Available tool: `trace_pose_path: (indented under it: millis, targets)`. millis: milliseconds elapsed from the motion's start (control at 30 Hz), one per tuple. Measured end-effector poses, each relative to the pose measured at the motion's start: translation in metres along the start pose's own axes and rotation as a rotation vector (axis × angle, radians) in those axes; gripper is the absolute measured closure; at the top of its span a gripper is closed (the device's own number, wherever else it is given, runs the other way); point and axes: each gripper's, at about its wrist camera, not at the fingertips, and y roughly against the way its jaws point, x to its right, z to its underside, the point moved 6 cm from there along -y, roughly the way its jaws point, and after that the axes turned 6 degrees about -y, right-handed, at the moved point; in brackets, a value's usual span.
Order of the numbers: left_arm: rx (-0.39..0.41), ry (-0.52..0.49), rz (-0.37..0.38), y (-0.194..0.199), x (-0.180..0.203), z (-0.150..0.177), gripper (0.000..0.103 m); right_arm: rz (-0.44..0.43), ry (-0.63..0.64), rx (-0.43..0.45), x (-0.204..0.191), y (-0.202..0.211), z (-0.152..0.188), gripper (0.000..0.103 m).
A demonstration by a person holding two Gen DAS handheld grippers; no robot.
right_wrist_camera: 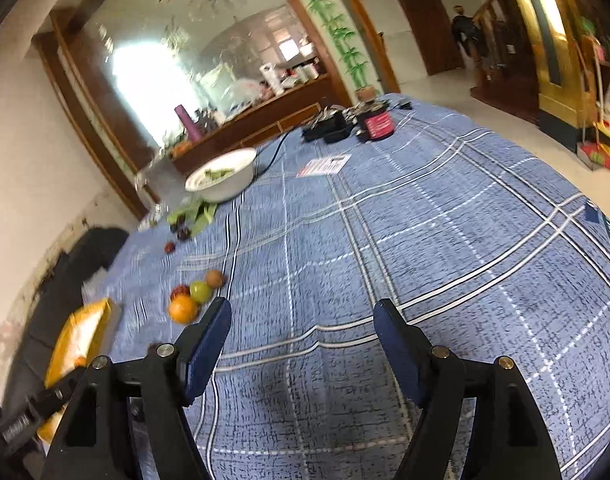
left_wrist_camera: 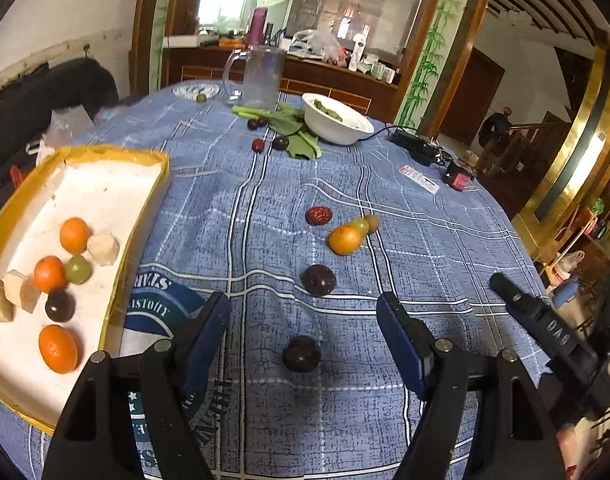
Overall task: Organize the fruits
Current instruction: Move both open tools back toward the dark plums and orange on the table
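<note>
A yellow-rimmed white tray (left_wrist_camera: 153, 172) at the left holds three oranges, a green fruit, a dark plum and pale chunks. My left gripper (left_wrist_camera: 305, 312) is open and empty, with a dark plum (left_wrist_camera: 301, 354) lying on the cloth between its fingers. Beyond it lie another dark plum (left_wrist_camera: 319, 279), an orange (left_wrist_camera: 345, 239), a green fruit (left_wrist_camera: 361, 224), a brown fruit (left_wrist_camera: 372, 222) and a red date (left_wrist_camera: 318, 215). My right gripper (right_wrist_camera: 303, 316) is open and empty over bare cloth; the orange (right_wrist_camera: 183, 309) and the tray (right_wrist_camera: 79, 336) are to its left.
A white bowl (left_wrist_camera: 337, 120) with greens, leafy vegetables (left_wrist_camera: 297, 136), small dark fruits (left_wrist_camera: 269, 144) and a glass pitcher (left_wrist_camera: 261, 76) stand at the far side. Black electronics (left_wrist_camera: 421, 146) and a card (left_wrist_camera: 423, 178) lie at the right. The table edge curves away at the right.
</note>
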Motion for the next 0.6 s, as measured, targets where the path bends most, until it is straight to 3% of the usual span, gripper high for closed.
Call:
trace_pose_path:
  millis: [300, 400, 600]
  targets:
    - [-0.014, -0.055, 0.064, 0.002, 0.013, 0.009, 0.028, 0.069, 0.086, -0.025, -0.011, -0.011, 0.012, 0.026]
    - [-0.035, -0.049, 0.119, 0.001, 0.019, 0.012, 0.028, 0.082, 0.071, -0.029, -0.006, -0.013, 0.010, 0.026]
    - [-0.018, -0.057, 0.134, 0.010, 0.019, 0.014, 0.028, 0.104, 0.029, -0.040, 0.002, -0.016, 0.009, 0.026]
